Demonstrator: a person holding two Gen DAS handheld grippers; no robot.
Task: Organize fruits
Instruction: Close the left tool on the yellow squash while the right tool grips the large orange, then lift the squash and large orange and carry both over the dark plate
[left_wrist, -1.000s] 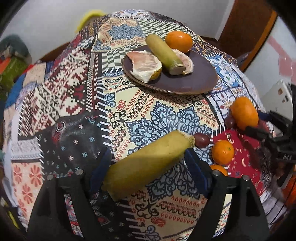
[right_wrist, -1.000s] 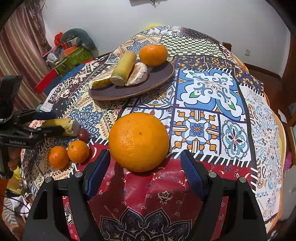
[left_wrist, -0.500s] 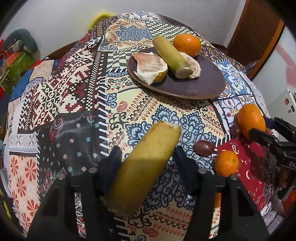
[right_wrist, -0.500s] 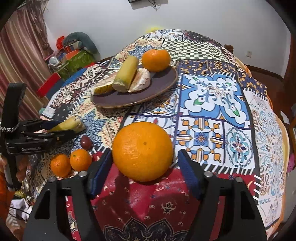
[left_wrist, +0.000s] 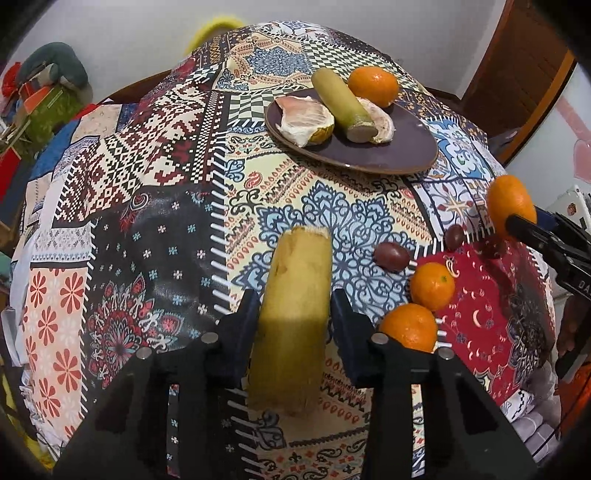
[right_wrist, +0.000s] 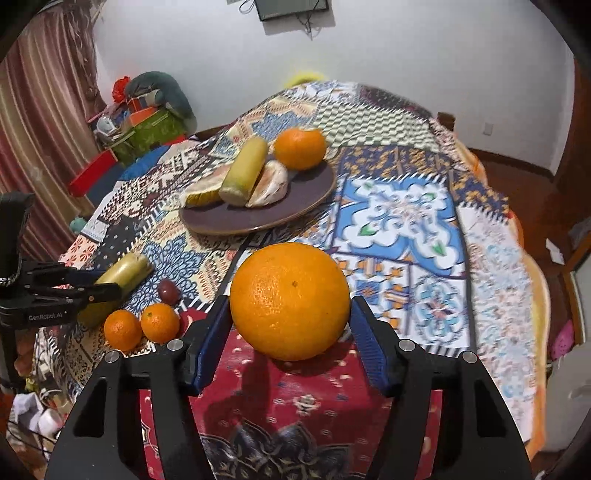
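My left gripper (left_wrist: 295, 314) is shut on a yellow-green cane piece (left_wrist: 295, 306) and holds it above the table. My right gripper (right_wrist: 290, 317) is shut on a large orange (right_wrist: 290, 301), lifted off the cloth; the orange also shows in the left wrist view (left_wrist: 509, 208). A dark plate (left_wrist: 388, 155) holds a second cane piece (left_wrist: 345, 105), an orange (left_wrist: 373, 86) and two peeled pomelo pieces (left_wrist: 303, 120). Two small tangerines (left_wrist: 432, 286) (left_wrist: 408, 326) and two dark red fruits (left_wrist: 391, 254) lie on the cloth.
The round table wears a patchwork cloth (left_wrist: 147, 184). Boxes and bags (right_wrist: 147, 118) are stacked by the curtain at the left. A wooden door (left_wrist: 517, 74) stands at the far right, and the left gripper shows in the right wrist view (right_wrist: 107, 291).
My left gripper closed on the cane piece, lifted it and turned it to point away. My right gripper closed on the large orange and raised it off the table.
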